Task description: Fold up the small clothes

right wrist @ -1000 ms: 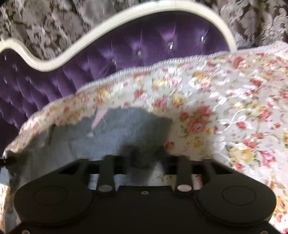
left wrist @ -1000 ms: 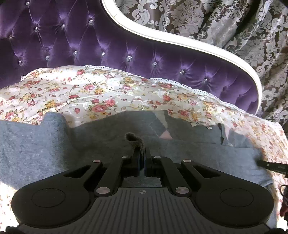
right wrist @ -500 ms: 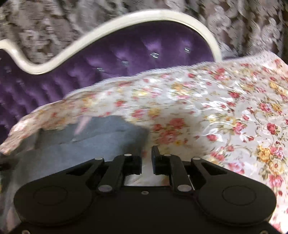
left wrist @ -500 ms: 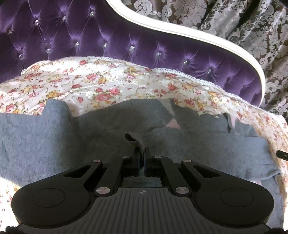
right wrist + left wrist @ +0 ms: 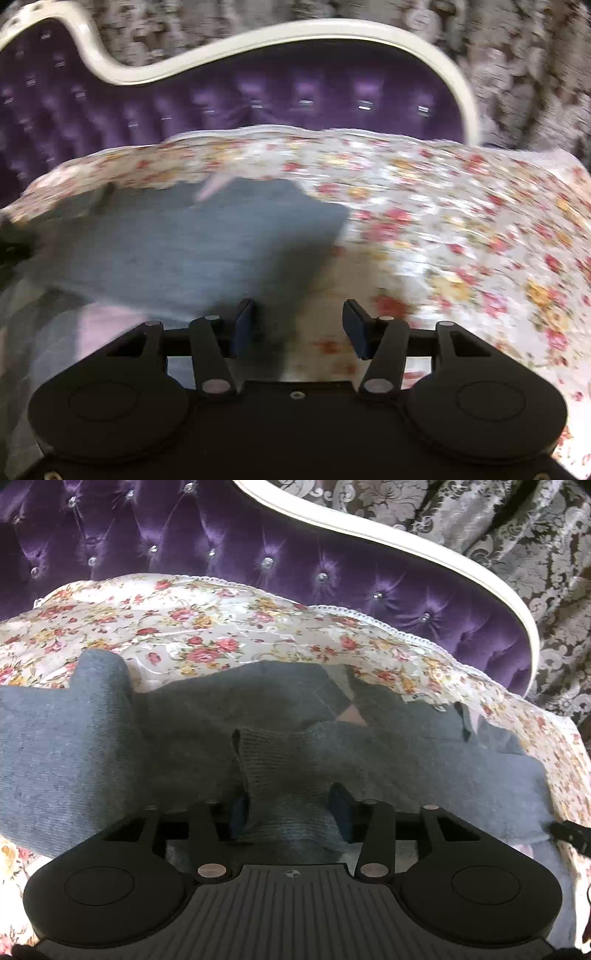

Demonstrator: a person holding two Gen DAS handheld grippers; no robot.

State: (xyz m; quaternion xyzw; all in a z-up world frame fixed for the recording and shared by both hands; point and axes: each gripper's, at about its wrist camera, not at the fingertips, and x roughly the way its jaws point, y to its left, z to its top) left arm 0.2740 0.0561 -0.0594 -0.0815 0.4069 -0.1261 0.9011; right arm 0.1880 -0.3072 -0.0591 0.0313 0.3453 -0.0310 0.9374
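Grey knitted sweater point(image 5: 122, 746) lies spread across the bed's floral-print quilted bedspread point(image 5: 207, 635), reaching from the bedspread's left edge to near its right edge in the left wrist view. One sleeve with a ribbed cuff point(image 5: 266, 760) is folded across the sweater body; the cuff end lies near the middle of the garment. A small pink patch shows at the neckline, toward the headboard side.

Left tongs point(image 5: 290, 808): jaws have just been opening and now stand spread. The ribbed cuff lies between the two blue pads point(image 5: 341, 805); it sits close to the left one, and pressing contact is not visible on either side. The cuff rests on the sweater body.

Right tongs point(image 5: 299, 325): jaws have just been opening and now stand spread. Nothing is pinched; bedspread and a shadow show in the gap. The sweater's folded edge point(image 5: 207, 243) lies just beyond and to the left of the left pad. This view is motion-blurred, so fine detail of the garment edge cannot be told.

Behind the bedspread's far edge stands a purple button-tufted velvet headboard point(image 5: 229, 546) with a curved cream frame point(image 5: 406, 542). A grey damask-patterned curtain point(image 5: 517, 528) hangs behind the headboard.
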